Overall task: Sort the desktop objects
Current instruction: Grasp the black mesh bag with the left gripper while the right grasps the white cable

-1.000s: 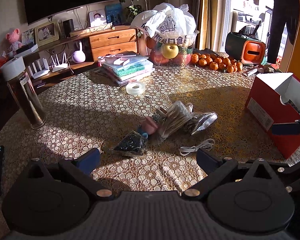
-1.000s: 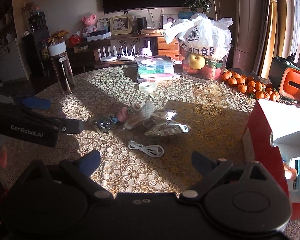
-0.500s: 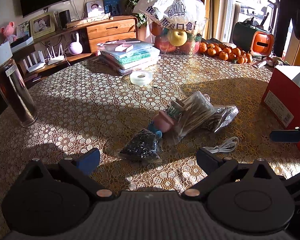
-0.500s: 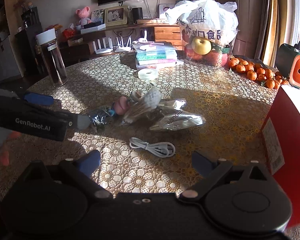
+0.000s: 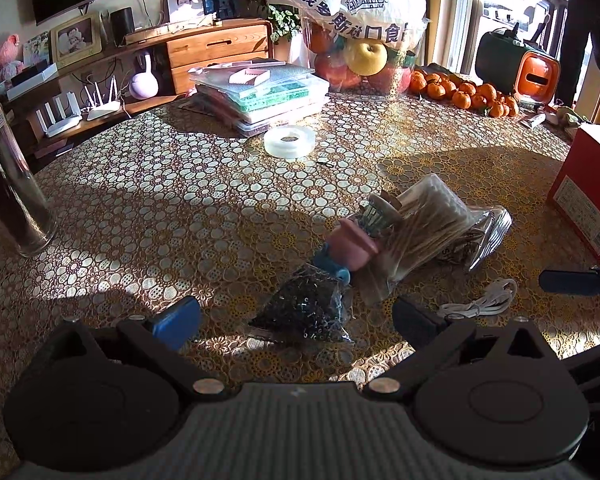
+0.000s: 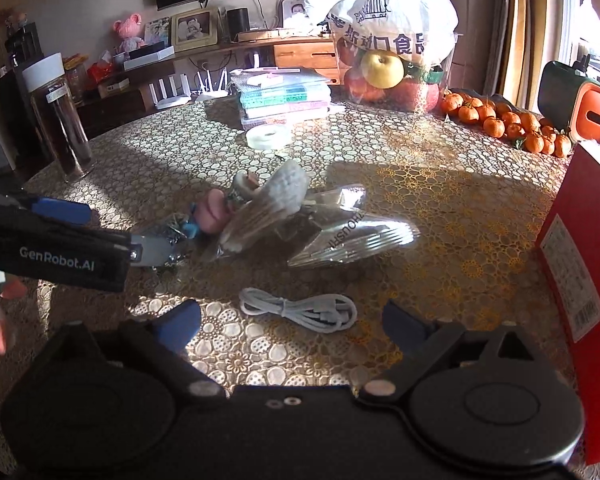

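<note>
lace-patterned cloth covers the round table (image 5: 180,184), and the cluttered pile lies near its middle. the left wrist view shows the left gripper (image 5: 296,316) with its blue-tipped fingers spread wide apart, the small bag of dark bits (image 5: 304,308) lying just between them on the cloth, not gripped. only this view shows that bag clearly; in the right wrist view the left gripper's body hides most of it. the right wrist view shows the right gripper (image 6: 292,320) also spread wide, holding nothing, with the one coiled white cable (image 6: 300,310) lying between its tips. the pile holds one pink and blue toy (image 5: 350,246), one bag of cotton swabs (image 5: 424,228) and one silvery foil packet (image 6: 352,236). far off lie one tape roll (image 5: 288,141), one stack of plastic cases (image 5: 260,96) and one dark jar (image 6: 60,120) at left. a red box (image 6: 576,248) stands at right.
</note>
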Tool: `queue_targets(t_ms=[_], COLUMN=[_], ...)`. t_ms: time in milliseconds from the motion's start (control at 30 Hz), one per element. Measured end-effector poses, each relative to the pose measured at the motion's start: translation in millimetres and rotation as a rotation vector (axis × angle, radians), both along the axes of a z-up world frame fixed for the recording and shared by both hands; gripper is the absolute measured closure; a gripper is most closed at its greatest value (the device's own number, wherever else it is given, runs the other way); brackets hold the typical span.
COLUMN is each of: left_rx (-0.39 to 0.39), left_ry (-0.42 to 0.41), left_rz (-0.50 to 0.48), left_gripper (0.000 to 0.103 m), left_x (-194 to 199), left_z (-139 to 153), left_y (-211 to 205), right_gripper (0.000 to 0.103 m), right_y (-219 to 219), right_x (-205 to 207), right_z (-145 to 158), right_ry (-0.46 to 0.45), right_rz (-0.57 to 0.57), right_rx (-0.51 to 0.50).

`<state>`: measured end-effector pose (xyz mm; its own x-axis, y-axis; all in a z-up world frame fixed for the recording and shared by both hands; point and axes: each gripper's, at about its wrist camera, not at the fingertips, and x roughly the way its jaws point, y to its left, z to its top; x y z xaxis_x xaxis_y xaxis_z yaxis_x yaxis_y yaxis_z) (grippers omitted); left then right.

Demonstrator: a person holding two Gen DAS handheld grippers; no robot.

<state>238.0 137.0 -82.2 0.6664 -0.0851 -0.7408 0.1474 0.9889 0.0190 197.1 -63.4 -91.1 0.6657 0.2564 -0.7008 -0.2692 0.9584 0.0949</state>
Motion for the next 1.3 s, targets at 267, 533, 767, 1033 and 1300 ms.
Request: queue_targets(t_ms=[267,533,767,1033,1300], left_rx=[0.009,0.004,-0.013,-0.022,-0.016], left_ry=[0.010,0.016,0.037,0.038,0.025], left_rz=[-0.013,-0.026,-0.023,-0.016,-0.009], left_gripper=[0.000,0.000,0.001,0.004,0.018], left_x=[10,20,27,26,24], left_z=[-13,-24,-34,-36,-33], left_y=[3,4,5,5,3], right_gripper=[0.008,0.009,0.012,0.020,0.042], right_y=[6,13,18,21,20], right_x=[11,14,14,12,11], right_z=[-12,-18,-20,-21,-19], right_ry=[0.027,0.036,0.016,-0.001,-0.016], right_rz=[-0.114,-0.148,-0.155,-0.159,-0.165], right_rx=[0.014,0.002,-0.036,-0.073,-0.088])
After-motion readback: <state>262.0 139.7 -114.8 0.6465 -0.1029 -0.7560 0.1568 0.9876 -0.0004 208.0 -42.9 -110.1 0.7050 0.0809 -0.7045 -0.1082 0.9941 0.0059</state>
